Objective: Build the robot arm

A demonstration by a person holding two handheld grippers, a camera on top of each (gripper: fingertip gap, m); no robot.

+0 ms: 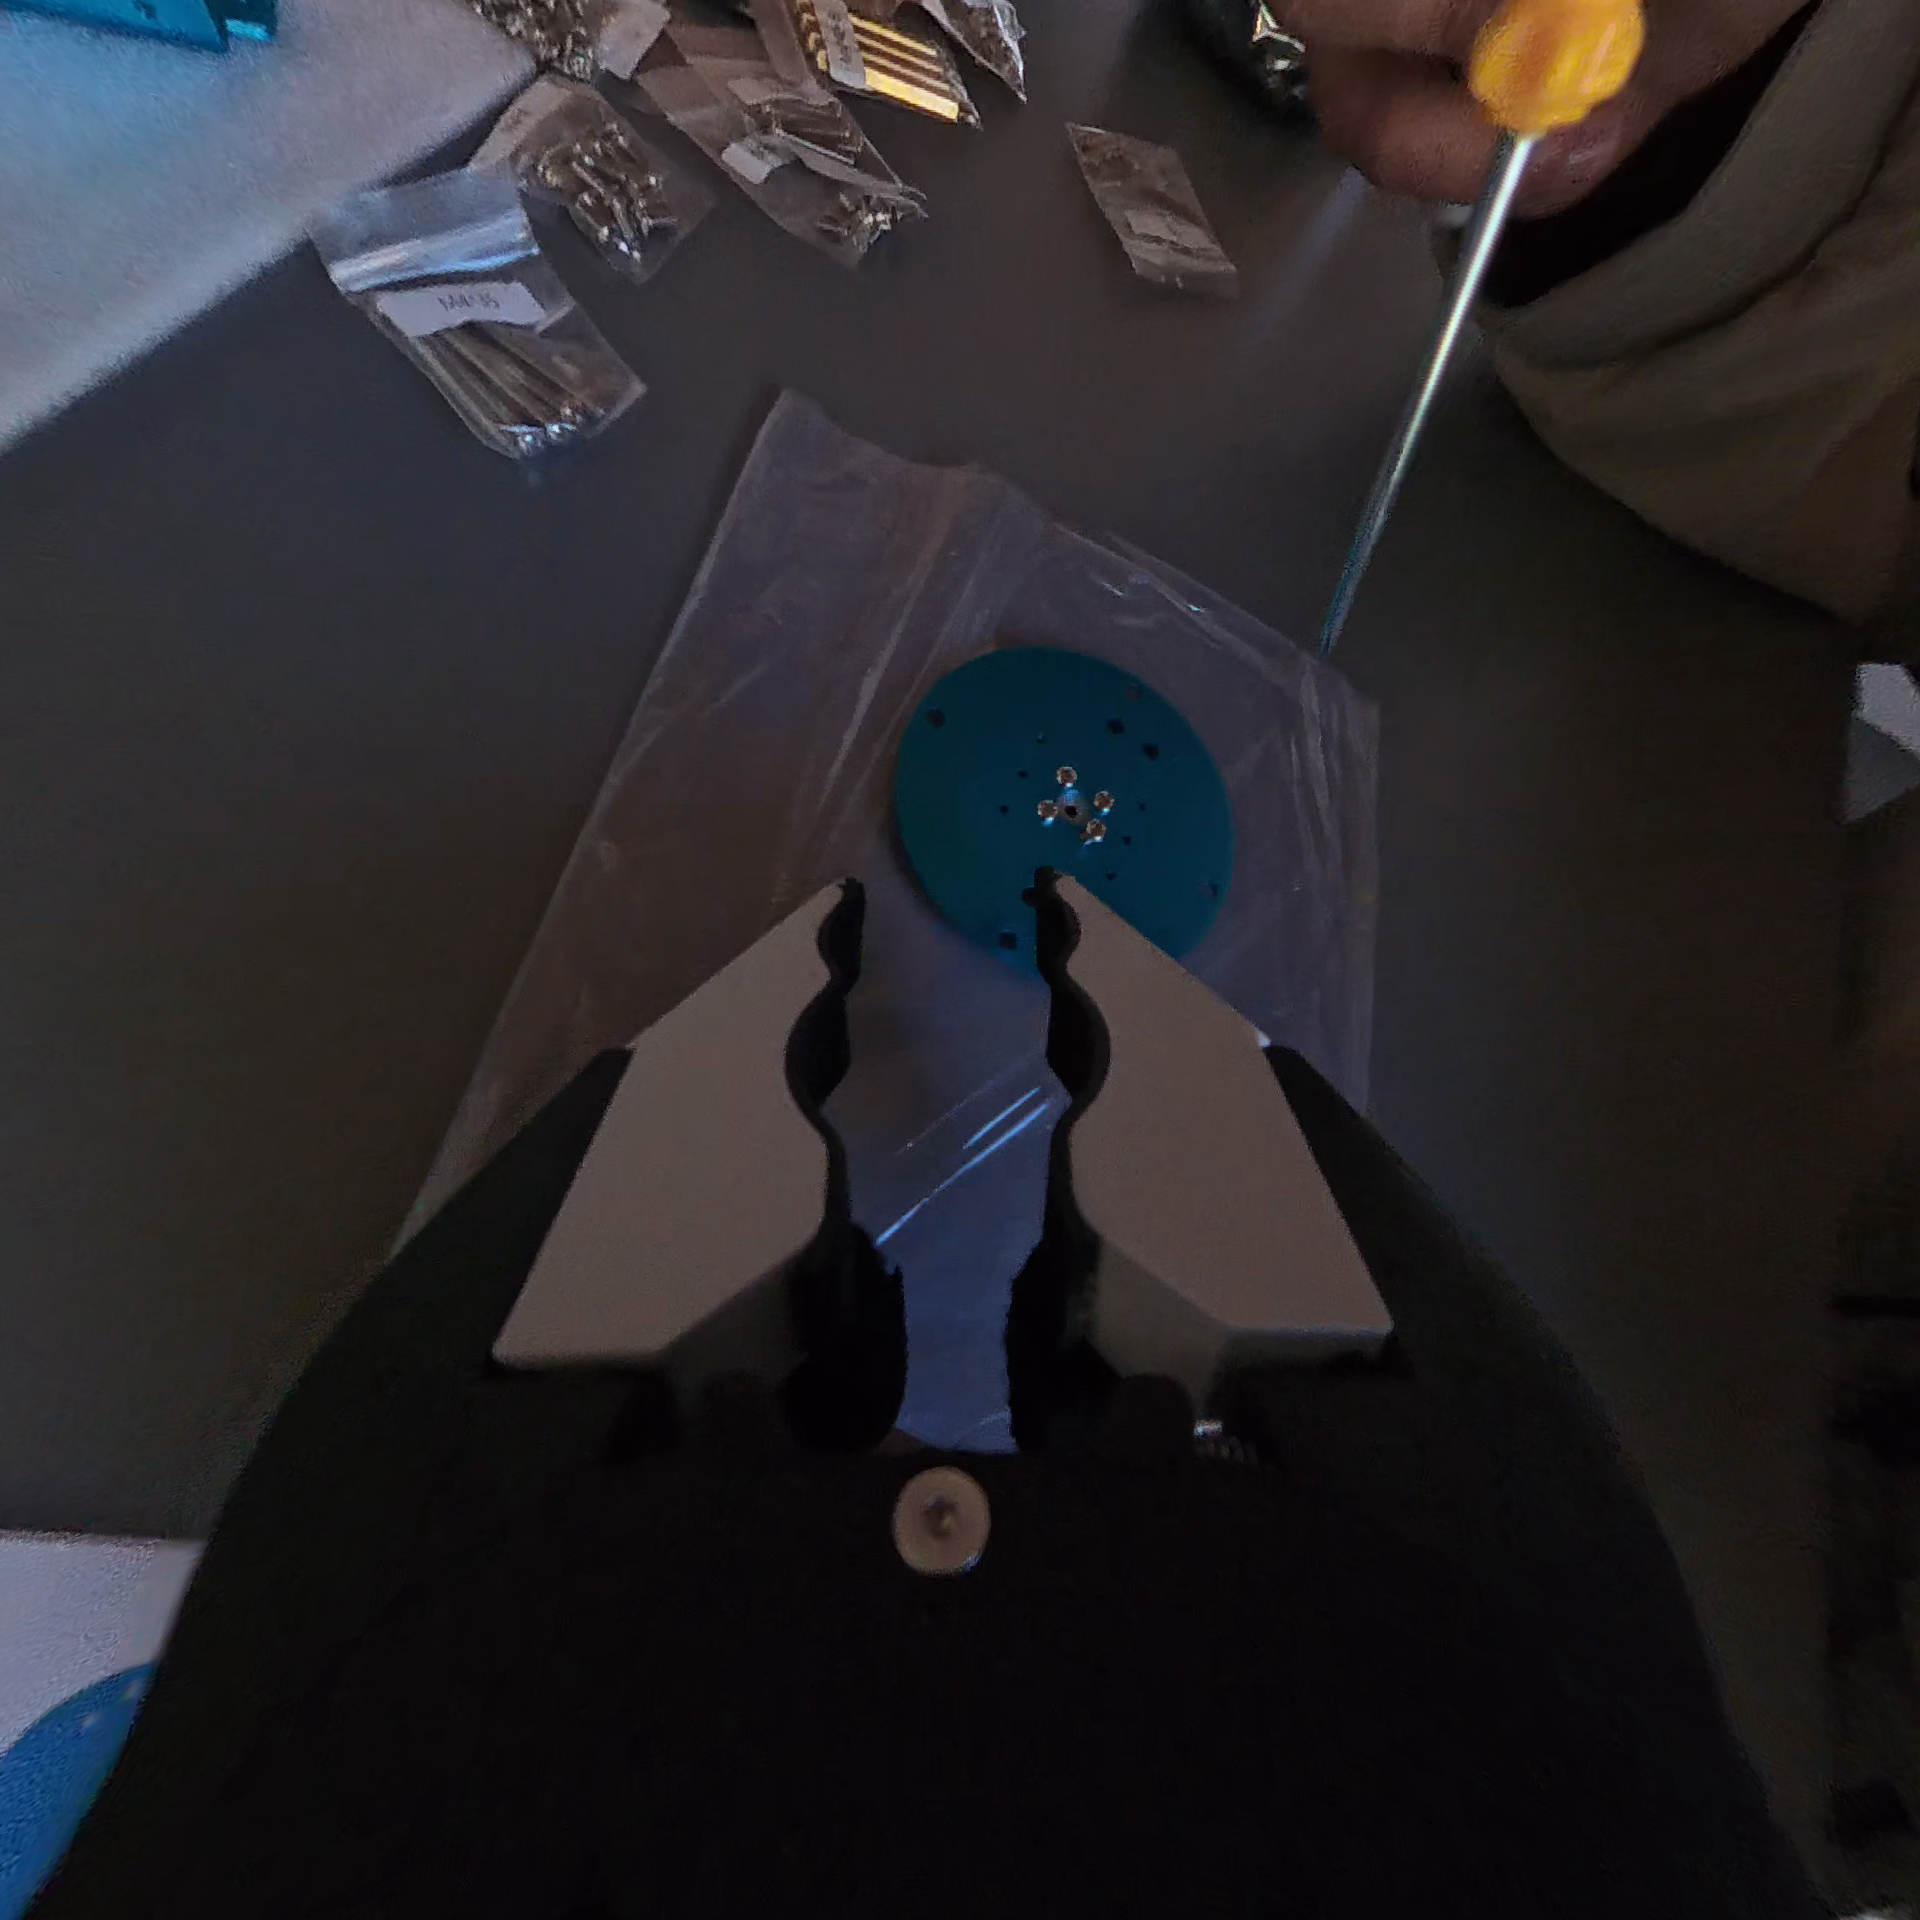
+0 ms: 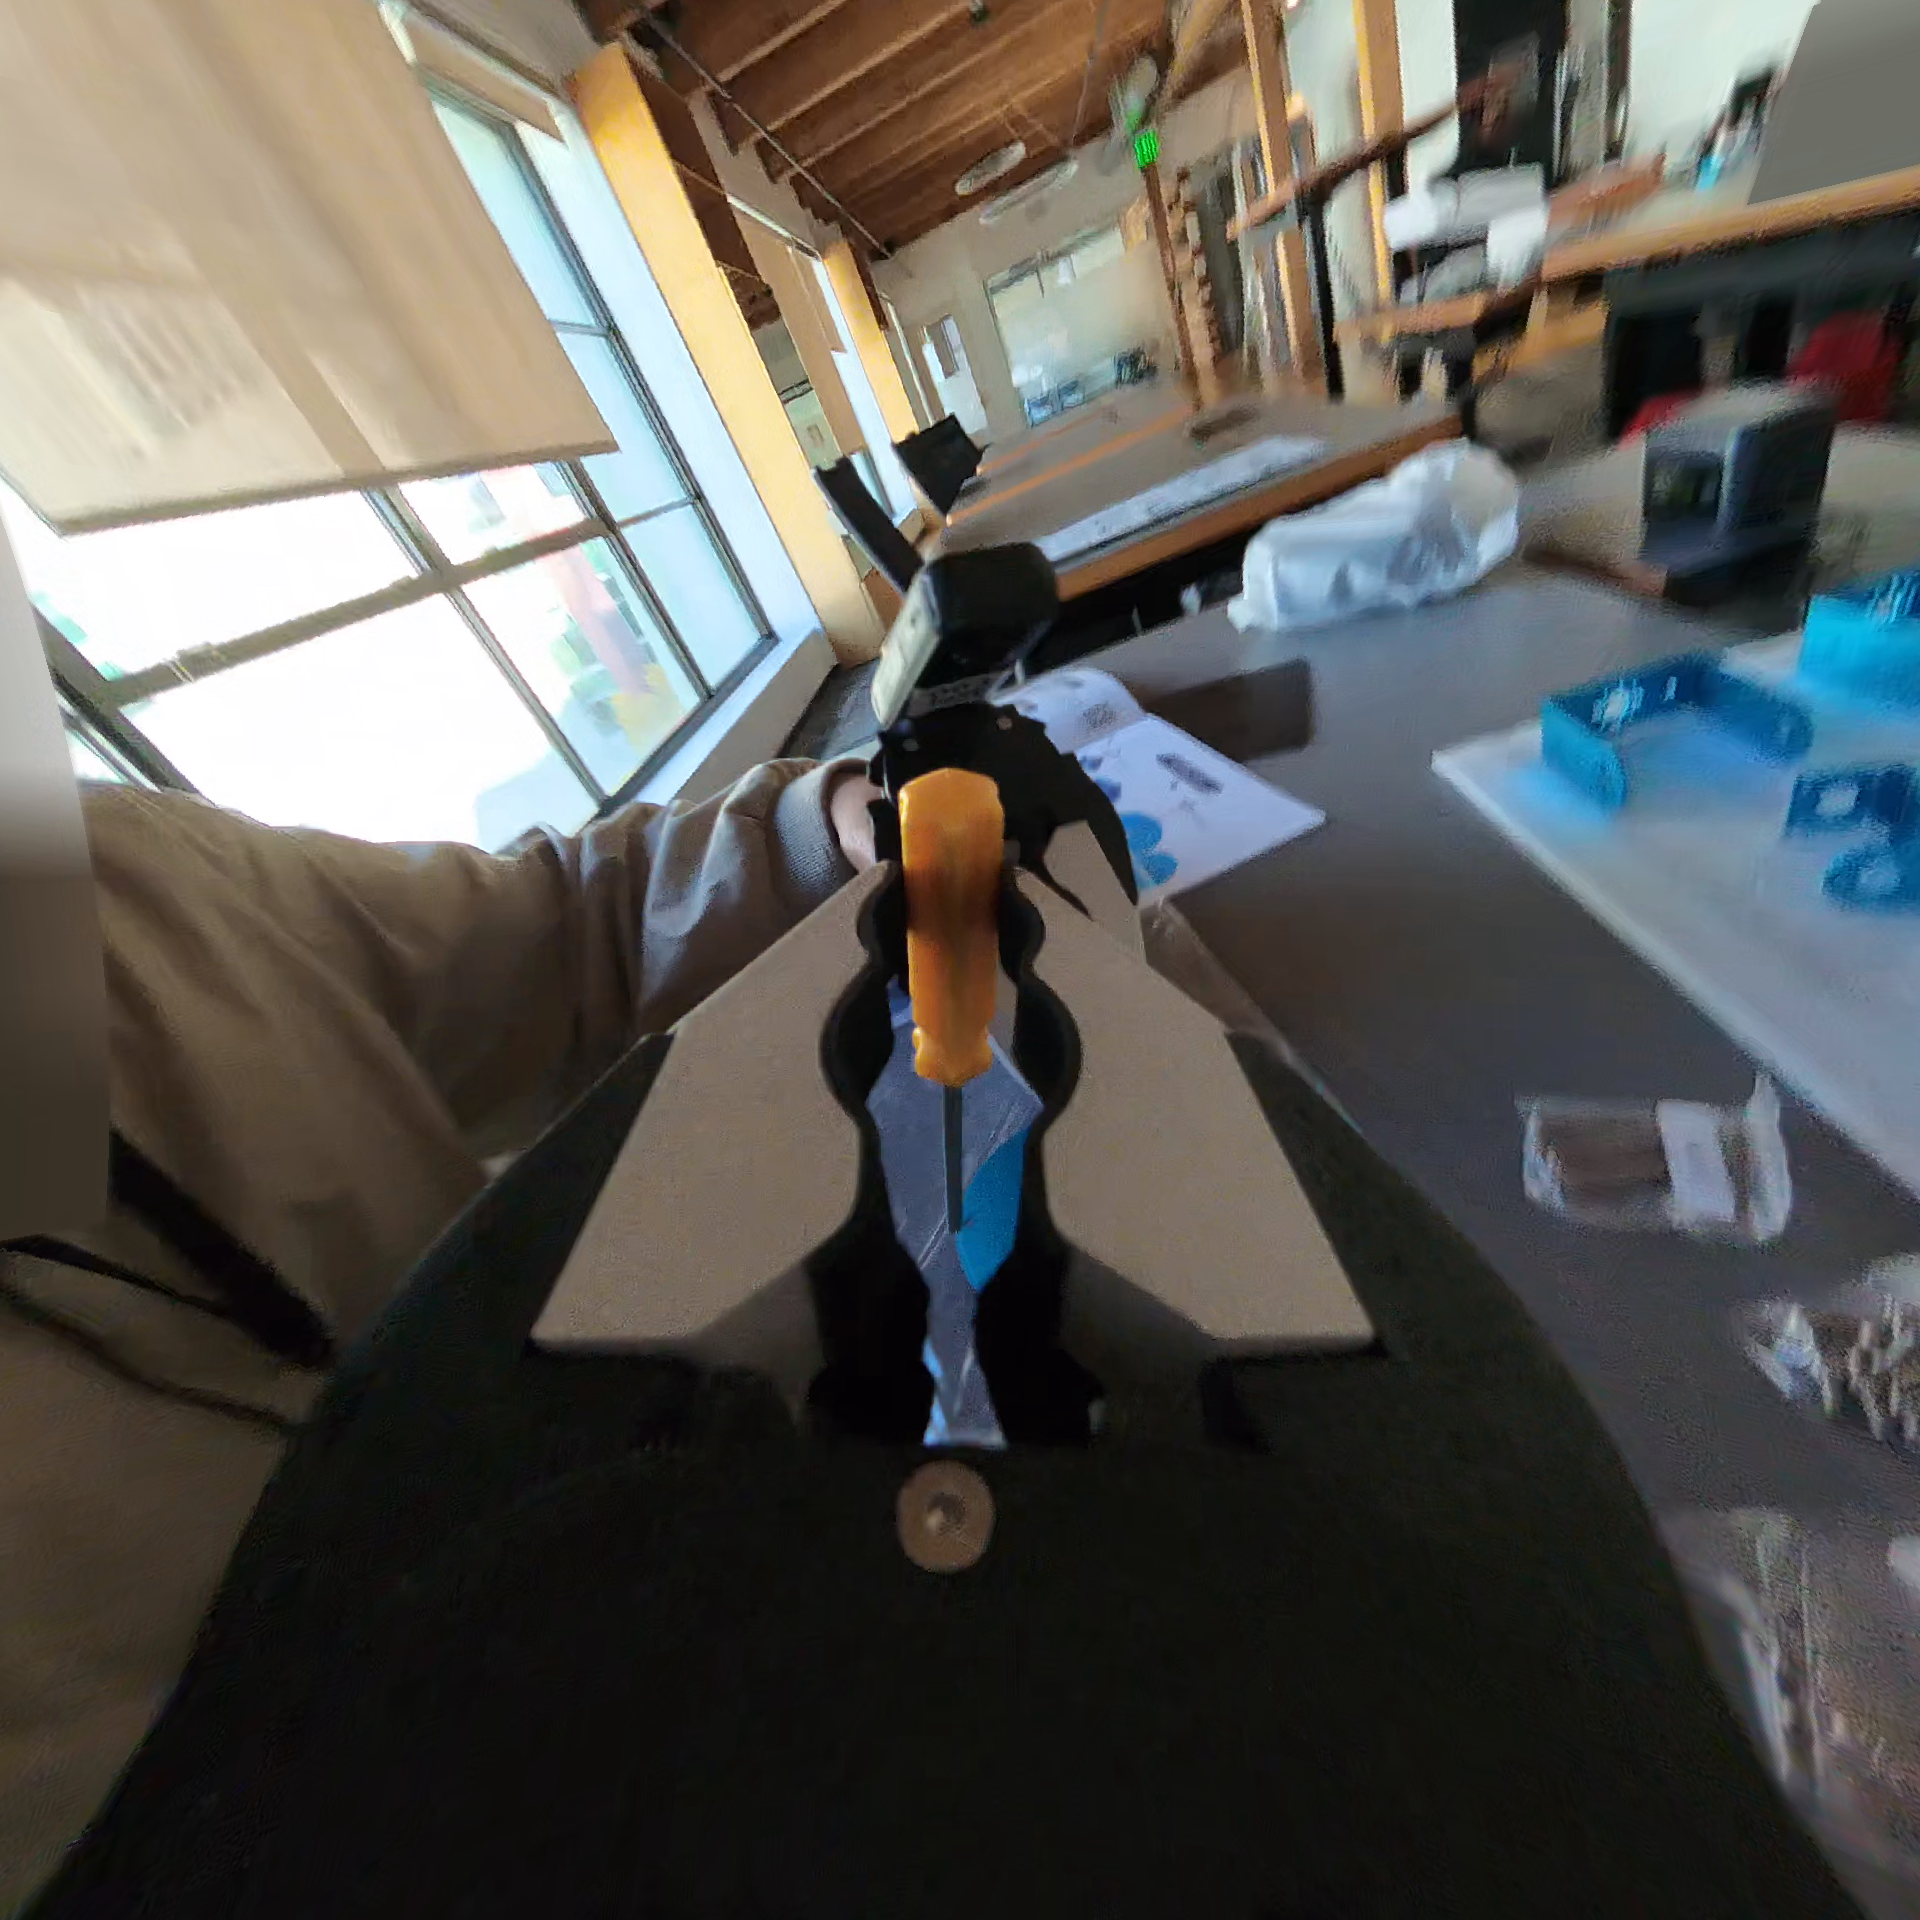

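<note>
The left hand-held gripper (image 1: 951,883) hangs open over a blue disc (image 1: 1065,821) on a clear bag (image 1: 831,644). The right hand-held gripper (image 2: 951,883) squeezes a screwdriver (image 2: 945,925).

My left gripper (image 1: 951,888) has grey fingers on a black body. Just beyond it lies a teal-blue disc (image 1: 1065,821) dotted with dark holes and silvery screws, on a clear plastic bag (image 1: 790,665) over the dark grey table (image 1: 260,675). Beyond the disc lie clear packets (image 1: 473,312) of silvery hardware. My right gripper (image 2: 951,883) clamps a screwdriver (image 2: 948,935) with an orange handle. Right of the disc is a beige sleeve (image 1: 1714,395).
</note>
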